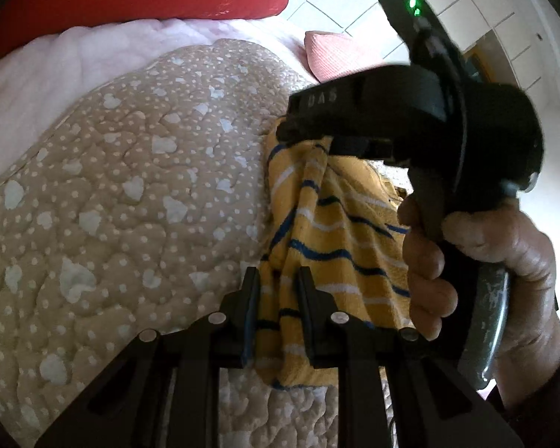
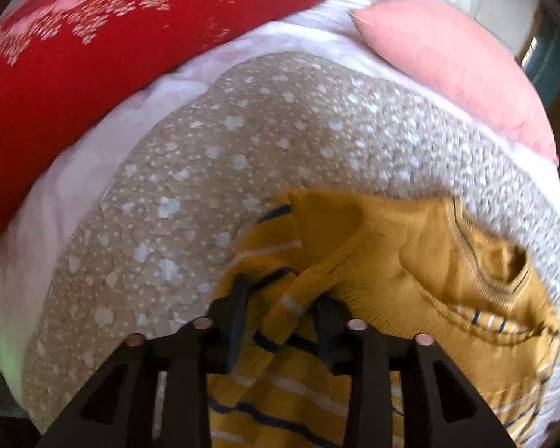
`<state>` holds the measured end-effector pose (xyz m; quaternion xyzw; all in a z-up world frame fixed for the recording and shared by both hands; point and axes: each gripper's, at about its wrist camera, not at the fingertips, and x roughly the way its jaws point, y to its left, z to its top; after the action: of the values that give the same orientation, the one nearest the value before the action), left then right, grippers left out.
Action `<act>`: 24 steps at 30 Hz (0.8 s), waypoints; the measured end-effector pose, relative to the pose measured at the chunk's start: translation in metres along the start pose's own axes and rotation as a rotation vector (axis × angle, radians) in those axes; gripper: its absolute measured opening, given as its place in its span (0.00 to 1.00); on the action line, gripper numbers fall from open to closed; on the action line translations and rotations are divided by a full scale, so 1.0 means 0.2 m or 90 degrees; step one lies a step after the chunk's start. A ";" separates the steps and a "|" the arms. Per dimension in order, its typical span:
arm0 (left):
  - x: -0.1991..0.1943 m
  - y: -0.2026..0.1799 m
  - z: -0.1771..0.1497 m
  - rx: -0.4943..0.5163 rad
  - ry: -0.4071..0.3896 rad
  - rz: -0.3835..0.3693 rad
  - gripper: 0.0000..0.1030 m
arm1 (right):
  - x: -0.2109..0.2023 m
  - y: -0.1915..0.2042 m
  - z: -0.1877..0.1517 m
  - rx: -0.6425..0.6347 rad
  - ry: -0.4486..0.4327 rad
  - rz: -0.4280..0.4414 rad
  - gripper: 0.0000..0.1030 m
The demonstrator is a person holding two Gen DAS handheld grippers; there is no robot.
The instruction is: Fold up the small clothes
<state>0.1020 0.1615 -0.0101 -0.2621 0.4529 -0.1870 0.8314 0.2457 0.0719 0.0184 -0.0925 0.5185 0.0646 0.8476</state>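
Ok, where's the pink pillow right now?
In the right wrist view the pink pillow lies upper right, on the white sheet beyond the dotted beige quilt, right of the red cushion.

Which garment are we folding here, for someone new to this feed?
On the beige dotted quilt lies one small mustard-yellow knit top, gripped by both grippers. Unlike the plain red and pink cushions behind, it has blue and white stripes.

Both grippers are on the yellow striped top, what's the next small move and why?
Probably lift and spread both grippers apart to stretch the top flat. It hangs bunched between the left gripper and the right gripper above the quilt, too crumpled to fold.
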 end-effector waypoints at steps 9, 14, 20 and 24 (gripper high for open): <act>-0.07 -0.03 0.00 0.008 -0.017 0.005 0.19 | -0.13 0.11 0.11 -0.093 -0.017 -0.068 0.44; -0.08 -0.04 -0.01 0.008 -0.019 0.004 0.19 | -0.14 0.18 0.12 -0.191 0.011 -0.162 0.48; -0.03 -0.05 0.00 0.011 -0.007 0.015 0.22 | -0.38 0.03 0.01 -0.144 -0.038 -0.090 0.64; -0.02 -0.05 0.01 0.006 -0.013 0.015 0.28 | -0.53 -0.41 -0.25 -0.008 -0.034 -0.047 0.64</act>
<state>0.1005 0.1568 0.0000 -0.2547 0.4464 -0.1765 0.8395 0.1702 -0.0206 0.0977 -0.1150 0.4916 0.0387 0.8623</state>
